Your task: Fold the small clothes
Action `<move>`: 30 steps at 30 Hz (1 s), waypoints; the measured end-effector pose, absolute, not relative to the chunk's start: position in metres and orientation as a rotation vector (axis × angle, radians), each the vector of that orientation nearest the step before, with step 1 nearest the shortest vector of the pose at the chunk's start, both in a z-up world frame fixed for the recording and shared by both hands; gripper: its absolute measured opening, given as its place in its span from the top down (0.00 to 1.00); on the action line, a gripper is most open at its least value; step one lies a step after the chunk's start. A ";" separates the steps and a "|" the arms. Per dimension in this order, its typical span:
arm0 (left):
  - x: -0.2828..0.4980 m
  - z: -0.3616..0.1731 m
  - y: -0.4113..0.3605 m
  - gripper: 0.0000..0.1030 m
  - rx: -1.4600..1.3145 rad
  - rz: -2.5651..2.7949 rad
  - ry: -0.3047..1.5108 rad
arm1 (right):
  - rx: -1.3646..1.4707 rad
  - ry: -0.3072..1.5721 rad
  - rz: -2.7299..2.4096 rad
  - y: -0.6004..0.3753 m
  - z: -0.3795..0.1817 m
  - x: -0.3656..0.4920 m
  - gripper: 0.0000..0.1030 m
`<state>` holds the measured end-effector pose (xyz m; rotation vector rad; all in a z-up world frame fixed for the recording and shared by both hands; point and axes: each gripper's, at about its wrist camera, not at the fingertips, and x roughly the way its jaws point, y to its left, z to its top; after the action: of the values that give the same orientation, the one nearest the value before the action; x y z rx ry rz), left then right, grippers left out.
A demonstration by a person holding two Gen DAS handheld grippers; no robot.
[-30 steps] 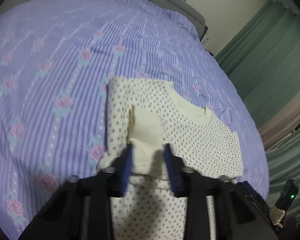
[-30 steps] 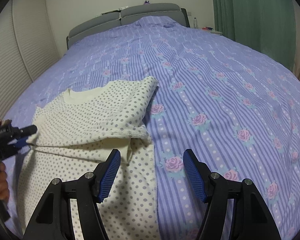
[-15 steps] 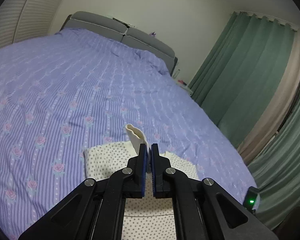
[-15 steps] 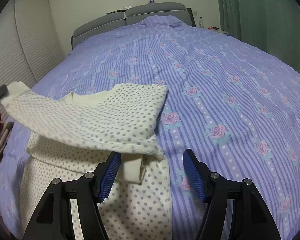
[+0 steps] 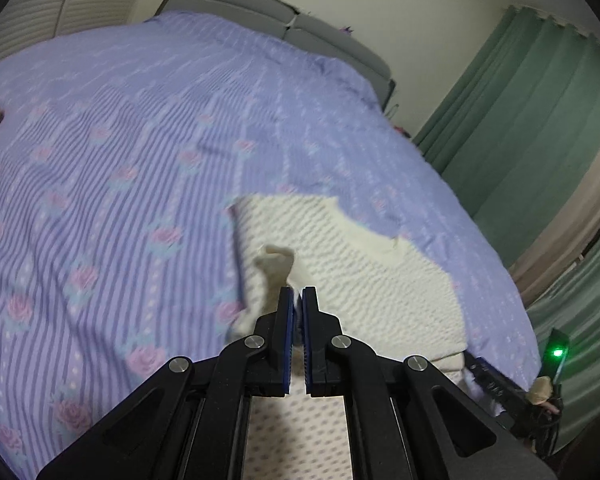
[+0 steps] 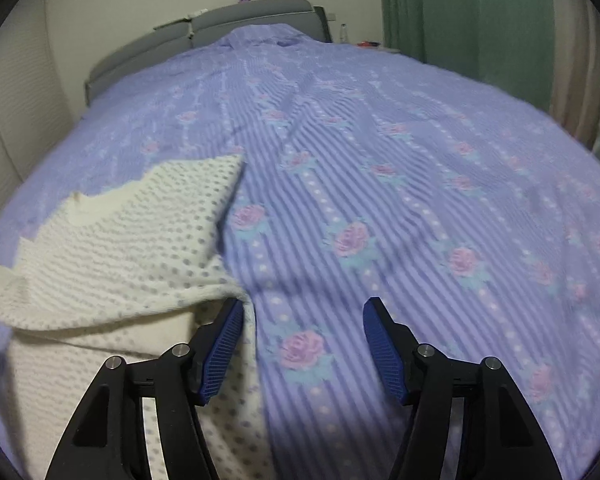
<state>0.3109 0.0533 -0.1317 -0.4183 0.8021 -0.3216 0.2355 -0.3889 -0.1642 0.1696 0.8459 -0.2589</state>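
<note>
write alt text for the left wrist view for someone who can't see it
The left gripper is shut on the cream cuff of a dotted cream top, holding the sleeve above the garment. The top lies on a purple striped bedspread with pink roses, a grey headboard and green curtains behind; the image is motion-blurred.
</note>
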 end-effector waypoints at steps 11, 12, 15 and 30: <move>0.298 -0.160 0.058 0.94 -0.409 -0.282 0.857 | 0.179 0.850 -0.293 -0.389 -0.165 0.234 0.39; 0.298 -0.160 0.059 0.94 -0.410 -0.280 0.859 | 0.177 0.852 -0.293 -0.389 -0.165 0.234 0.39; 0.298 -0.159 0.059 0.93 -0.396 -0.266 0.872 | 0.177 0.854 -0.294 -0.388 -0.165 0.233 0.39; 0.196 -0.100 0.057 0.52 -0.210 -0.247 0.793 | 0.179 0.832 -0.218 -0.382 -0.106 0.131 0.39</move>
<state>0.1964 0.0568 -0.1001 -0.2105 0.7927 -0.2465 0.1312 -0.3824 -0.1056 0.1793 0.8323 -0.2178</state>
